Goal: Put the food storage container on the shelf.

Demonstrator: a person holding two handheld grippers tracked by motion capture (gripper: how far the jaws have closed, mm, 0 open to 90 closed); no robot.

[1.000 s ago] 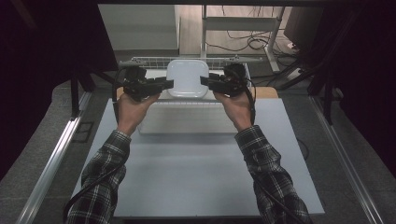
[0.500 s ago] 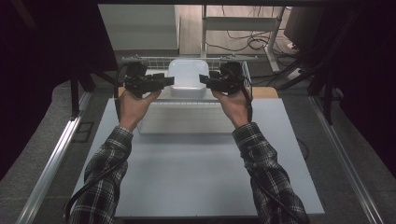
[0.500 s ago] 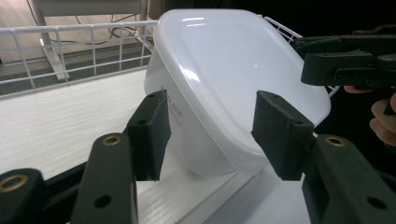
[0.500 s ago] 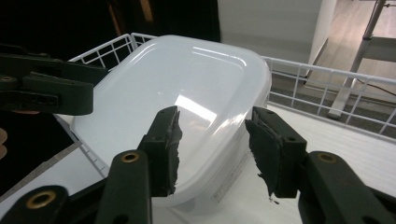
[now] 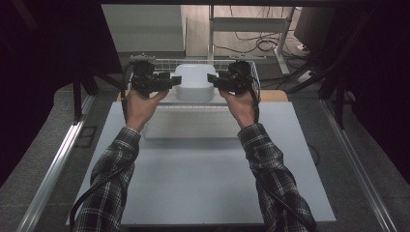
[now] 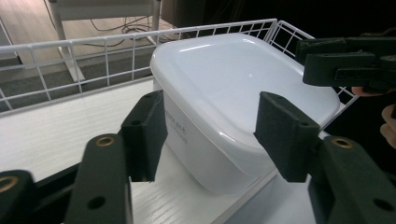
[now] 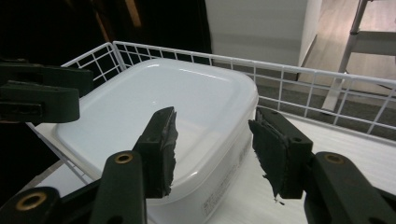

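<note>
White lidded container [image 5: 194,82] sits in the wire basket [image 5: 244,64] at the tabletop's [image 5: 203,169] far edge. Left tool [image 5: 167,80] and right tool [image 5: 216,81] flank it, both spread wide, jaws clear of its sides. The print on the container wall is too small to read; its base is cut off below the jaws

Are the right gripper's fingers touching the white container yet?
Apart. The right gripper view shows the right gripper open, both fingers clear of the container, which sits in the wire basket.
</note>
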